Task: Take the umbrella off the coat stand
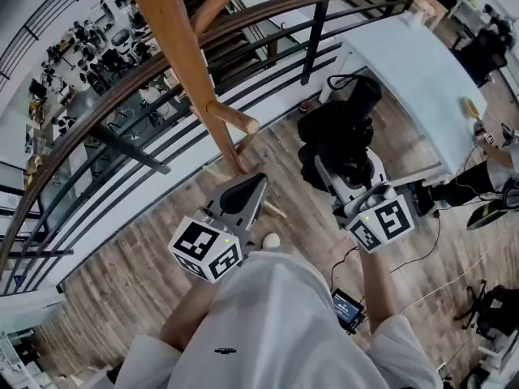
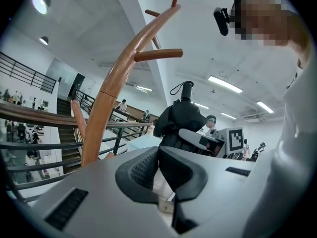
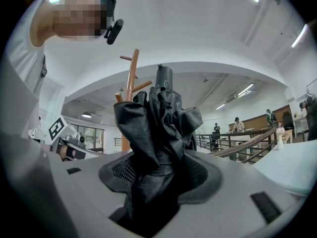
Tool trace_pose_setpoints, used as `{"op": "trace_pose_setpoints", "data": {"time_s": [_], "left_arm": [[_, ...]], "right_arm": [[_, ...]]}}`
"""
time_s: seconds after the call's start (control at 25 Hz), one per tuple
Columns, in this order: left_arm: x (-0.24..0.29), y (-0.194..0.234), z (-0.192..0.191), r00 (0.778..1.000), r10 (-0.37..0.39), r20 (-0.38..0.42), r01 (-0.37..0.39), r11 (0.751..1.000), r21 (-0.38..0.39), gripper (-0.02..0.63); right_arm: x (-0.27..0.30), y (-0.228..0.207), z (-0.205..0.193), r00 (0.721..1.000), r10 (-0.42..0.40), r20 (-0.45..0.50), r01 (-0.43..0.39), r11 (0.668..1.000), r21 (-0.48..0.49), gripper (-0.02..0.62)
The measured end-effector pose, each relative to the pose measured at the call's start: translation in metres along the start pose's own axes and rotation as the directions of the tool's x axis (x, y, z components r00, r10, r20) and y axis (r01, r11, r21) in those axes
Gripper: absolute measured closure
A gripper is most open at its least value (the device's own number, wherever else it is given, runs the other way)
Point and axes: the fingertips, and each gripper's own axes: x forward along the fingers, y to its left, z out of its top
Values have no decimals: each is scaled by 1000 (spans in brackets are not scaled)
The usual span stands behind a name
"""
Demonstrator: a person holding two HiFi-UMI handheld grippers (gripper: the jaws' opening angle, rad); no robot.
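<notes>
The wooden coat stand [image 1: 174, 47] rises at the upper left, one bare peg [image 1: 235, 120] pointing toward me. The folded black umbrella [image 1: 336, 132] hangs free to the right of the stand, off its pegs. My right gripper [image 1: 357, 181] is shut on the umbrella's crumpled fabric [image 3: 158, 128], with the handle end upward; the stand [image 3: 131, 73] shows behind it. My left gripper [image 1: 243, 193] sits just in front of the stand's trunk [image 2: 106, 98], its jaws shut with nothing between them. From there the umbrella [image 2: 181, 120] is seen to the right of the trunk.
A dark railing [image 1: 122, 96] with a wooden handrail runs behind the stand, with a drop to a lower floor beyond. A white table [image 1: 413, 79] stands at the upper right. A small screen [image 1: 347, 308] and cables lie on the wooden floor. People stand in the background.
</notes>
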Motion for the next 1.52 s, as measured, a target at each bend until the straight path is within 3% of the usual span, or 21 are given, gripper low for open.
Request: {"op": "trace_pose_setpoints", "data": {"time_s": [0.52, 1.28, 1.52], "left_arm": [[-3, 7, -9, 1000, 16, 21, -17, 1000, 8, 583], [-6, 13, -41, 999, 37, 4, -37, 999, -8, 583], [-14, 10, -51, 999, 49, 14, -48, 999, -17, 583]], "right_arm": [[-30, 26, -39, 999, 31, -44, -30, 999, 25, 336], [-93, 23, -93, 986, -125, -111, 144, 972, 185, 336], [-108, 33, -96, 982, -138, -129, 158, 974, 160, 336]]}}
